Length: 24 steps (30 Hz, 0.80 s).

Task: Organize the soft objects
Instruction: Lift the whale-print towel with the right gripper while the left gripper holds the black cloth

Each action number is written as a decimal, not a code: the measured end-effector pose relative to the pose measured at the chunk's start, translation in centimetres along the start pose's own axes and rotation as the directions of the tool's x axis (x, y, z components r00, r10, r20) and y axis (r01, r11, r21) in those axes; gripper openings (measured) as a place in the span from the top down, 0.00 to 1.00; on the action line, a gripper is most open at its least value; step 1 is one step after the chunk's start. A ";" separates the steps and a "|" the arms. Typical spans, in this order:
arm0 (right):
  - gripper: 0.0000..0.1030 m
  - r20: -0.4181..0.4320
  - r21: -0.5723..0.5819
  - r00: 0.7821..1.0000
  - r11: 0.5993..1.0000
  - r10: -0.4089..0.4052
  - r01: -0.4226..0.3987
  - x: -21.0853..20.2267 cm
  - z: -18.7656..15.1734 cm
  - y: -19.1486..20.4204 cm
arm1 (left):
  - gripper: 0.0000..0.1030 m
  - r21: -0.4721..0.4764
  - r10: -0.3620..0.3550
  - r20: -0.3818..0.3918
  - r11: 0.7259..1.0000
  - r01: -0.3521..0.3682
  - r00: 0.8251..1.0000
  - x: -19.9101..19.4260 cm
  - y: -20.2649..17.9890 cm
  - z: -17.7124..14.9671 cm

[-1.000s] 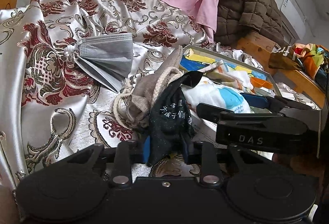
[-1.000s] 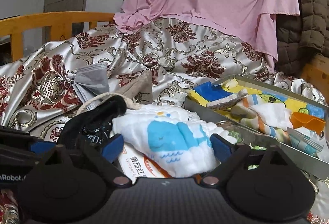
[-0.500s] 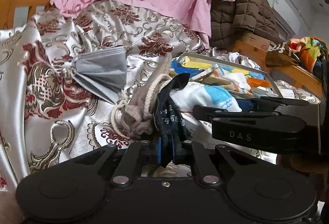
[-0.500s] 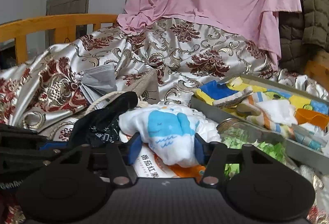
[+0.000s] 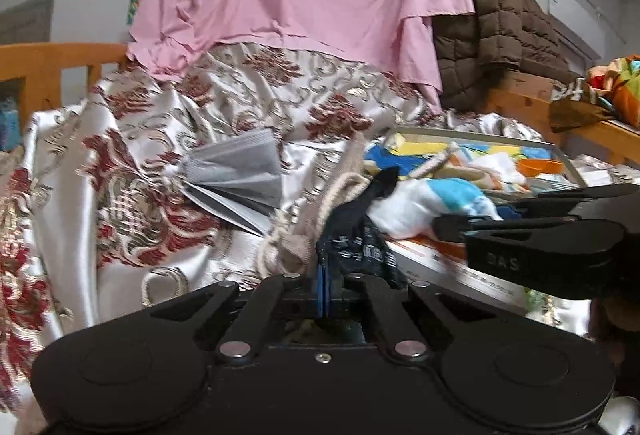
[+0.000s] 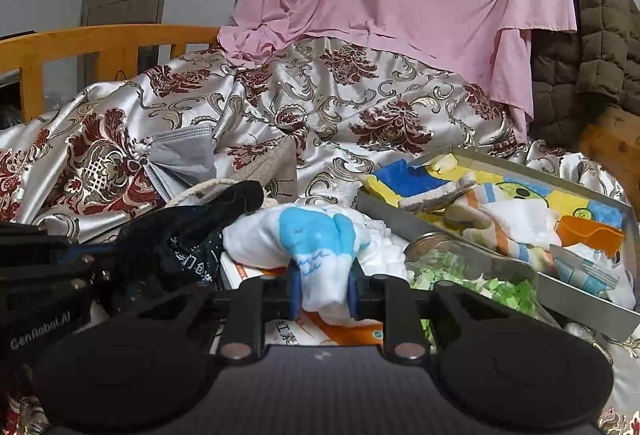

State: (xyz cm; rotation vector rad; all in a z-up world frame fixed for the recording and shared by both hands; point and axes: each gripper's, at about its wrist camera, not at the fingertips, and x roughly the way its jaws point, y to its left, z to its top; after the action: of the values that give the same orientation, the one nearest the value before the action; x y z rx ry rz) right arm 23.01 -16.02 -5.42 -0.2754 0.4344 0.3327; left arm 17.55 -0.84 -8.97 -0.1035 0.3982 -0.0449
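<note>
white print on the black cloth (image 5: 360,247) is too blurred to read; the tray (image 6: 500,165) is cut off at the right edge

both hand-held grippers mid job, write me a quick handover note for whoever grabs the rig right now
Left hand-held gripper: shut on the black cloth, beside the beige drawstring bag.
Right hand-held gripper: shut on the white whale cloth, bunched between its pads.
Metal tray to the right already holds towels and small cloths.
Grey face mask lies loose on the patterned bedspread.
Done: both cloths gripped. Left: place both, probably in the tray, then mask and bag.
</note>
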 end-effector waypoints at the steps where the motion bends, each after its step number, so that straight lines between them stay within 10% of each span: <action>1: 0.77 0.002 -0.009 1.000 1.000 -0.005 0.005 0.0 0.0 0.1 | 1.00 0.000 0.012 0.008 1.000 -0.012 1.000 -0.1 0.0 0.0; 13: 0.78 0.052 -0.074 0.996 0.994 -0.078 0.082 -0.5 -0.1 0.7 | 1.00 -0.020 0.129 0.106 0.992 -0.128 0.986 -1.2 0.6 0.3; 24: 0.79 0.126 -0.154 0.983 0.976 -0.136 0.154 -1.6 0.2 1.5 | 1.00 0.023 0.265 0.237 0.960 -0.278 0.935 -2.5 -0.6 0.6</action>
State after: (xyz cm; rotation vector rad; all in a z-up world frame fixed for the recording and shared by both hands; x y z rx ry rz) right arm 21.13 -15.01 -4.79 -0.4434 0.2723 0.2393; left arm 15.47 -1.18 -7.44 0.0032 0.1742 0.2283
